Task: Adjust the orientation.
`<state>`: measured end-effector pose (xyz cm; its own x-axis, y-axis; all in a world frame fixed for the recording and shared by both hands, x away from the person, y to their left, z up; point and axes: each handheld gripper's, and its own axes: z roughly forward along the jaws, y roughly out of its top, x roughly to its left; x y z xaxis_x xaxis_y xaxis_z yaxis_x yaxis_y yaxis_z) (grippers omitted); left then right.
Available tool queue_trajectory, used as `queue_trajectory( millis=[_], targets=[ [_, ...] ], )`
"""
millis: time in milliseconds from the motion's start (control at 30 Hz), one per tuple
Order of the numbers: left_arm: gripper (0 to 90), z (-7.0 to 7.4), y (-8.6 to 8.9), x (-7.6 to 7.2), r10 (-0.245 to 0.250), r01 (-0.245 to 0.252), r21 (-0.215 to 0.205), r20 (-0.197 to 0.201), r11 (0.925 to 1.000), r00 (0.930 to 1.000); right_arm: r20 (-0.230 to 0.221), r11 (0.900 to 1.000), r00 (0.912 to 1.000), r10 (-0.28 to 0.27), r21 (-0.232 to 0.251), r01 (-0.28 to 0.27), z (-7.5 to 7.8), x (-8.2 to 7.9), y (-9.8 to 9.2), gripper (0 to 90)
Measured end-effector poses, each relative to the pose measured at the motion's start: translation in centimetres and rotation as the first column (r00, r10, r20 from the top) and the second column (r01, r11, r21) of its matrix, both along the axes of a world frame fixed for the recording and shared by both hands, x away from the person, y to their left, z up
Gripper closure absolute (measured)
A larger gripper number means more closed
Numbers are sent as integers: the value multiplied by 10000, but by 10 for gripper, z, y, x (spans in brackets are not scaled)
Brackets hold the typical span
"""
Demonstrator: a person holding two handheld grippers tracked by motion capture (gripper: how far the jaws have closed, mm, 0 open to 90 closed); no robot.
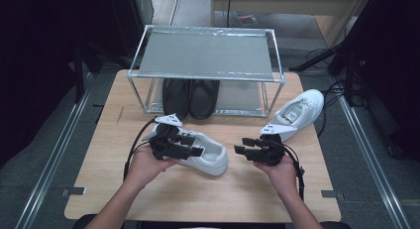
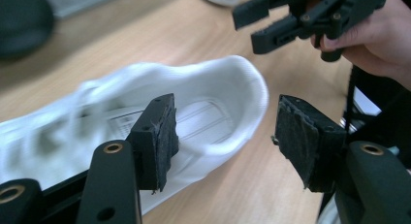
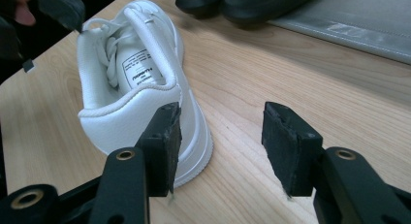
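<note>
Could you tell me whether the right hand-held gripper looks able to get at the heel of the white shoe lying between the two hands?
Probably yes. The right hand-held gripper is open, facing the white shoe heel, with bare table between them.

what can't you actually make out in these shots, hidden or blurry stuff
- White lace-up sneaker near the left gripper: its toe end is motion-blurred in the left gripper view; the gripper covers its laces in the high view.
- Printed label inside that sneaker: too small to read in the right gripper view.
- Pair of black shoes under the metal-frame rack: the grey top shelf hides their far ends in the high view.
- Second white sneaker: the right gripper, plate included, covers its near end.
</note>
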<state>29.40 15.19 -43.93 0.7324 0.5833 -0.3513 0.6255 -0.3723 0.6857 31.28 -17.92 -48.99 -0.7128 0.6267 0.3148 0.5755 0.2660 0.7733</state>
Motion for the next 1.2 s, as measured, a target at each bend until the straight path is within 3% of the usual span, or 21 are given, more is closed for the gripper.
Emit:
queue_trajectory(
  millis=[133,267,633,867,1000,1200],
  targets=[
    [401,-3,16,-5,350,-350,-20,57,9994,9994,-17,9998,9999,154,-131,-154,-1,4,7,505],
    [392,-9,28,-10,570,-572,214,126,9981,9983,-15,9994,9996,283,-188,-283,-2,9,13,508],
    [374,-26,49,-14,1174,-1176,252,82,9927,9930,-89,9974,9985,534,-474,-537,-8,22,30,546],
    [373,-36,61,-11,1487,-1487,122,-16,9888,9889,-216,9970,9978,628,-448,-637,-9,25,35,639],
    [399,-43,66,-10,1542,-1540,-262,61,9877,9880,-182,9958,9968,784,-470,-792,-7,21,37,709],
    [455,-48,69,-8,1515,-1514,-83,225,9884,9882,-315,9942,9950,952,-462,-966,-7,17,37,745]
  ],
)
